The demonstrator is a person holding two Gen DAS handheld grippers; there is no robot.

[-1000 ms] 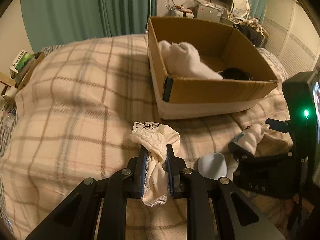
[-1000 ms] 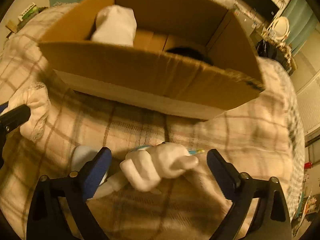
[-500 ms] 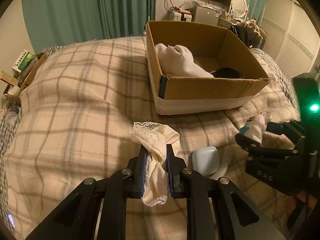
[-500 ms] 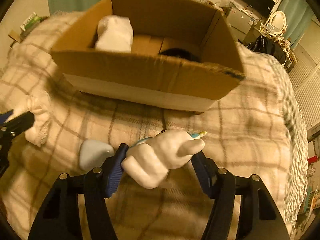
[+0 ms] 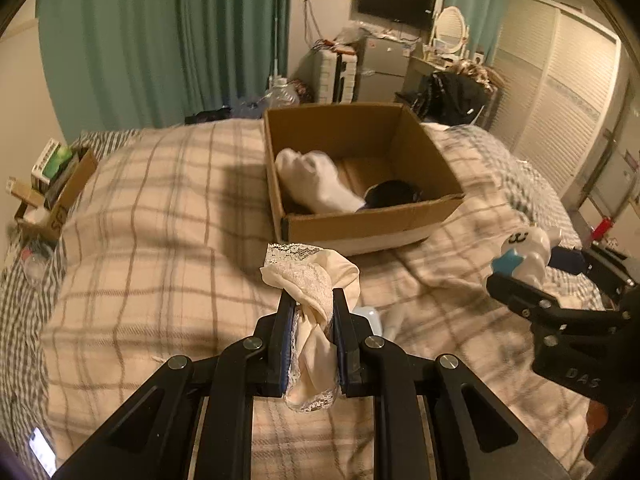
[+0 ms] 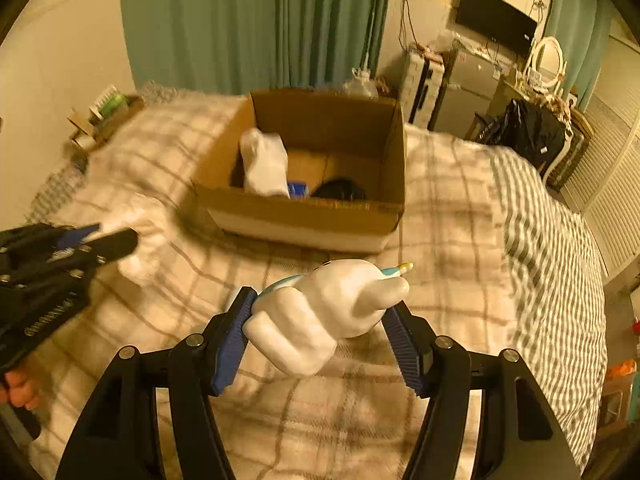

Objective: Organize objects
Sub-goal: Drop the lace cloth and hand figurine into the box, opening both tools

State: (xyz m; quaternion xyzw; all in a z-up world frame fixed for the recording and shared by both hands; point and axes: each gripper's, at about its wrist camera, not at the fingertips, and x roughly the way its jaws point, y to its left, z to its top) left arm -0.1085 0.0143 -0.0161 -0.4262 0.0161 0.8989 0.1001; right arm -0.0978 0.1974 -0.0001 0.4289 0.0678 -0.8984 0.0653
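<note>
Left wrist view: left tool [image 5: 313, 308] clamped on lace-trimmed cloth [image 5: 310, 276], as a second ago, but raised higher over the plaid bed [image 5: 132, 264]; cardboard box [image 5: 360, 236] now farther ahead, white socks [image 5: 316, 184] and a dark item [image 5: 390, 194] inside. Pale blue case [image 5: 368, 316] left on the bed.

Right wrist view: right tool [image 6: 320, 320], wide apart a second ago, now clamped on white figurine [image 6: 324, 312] and lifted clear of the bed. Judgement: both items secured; carrying to the box comes next.
</note>
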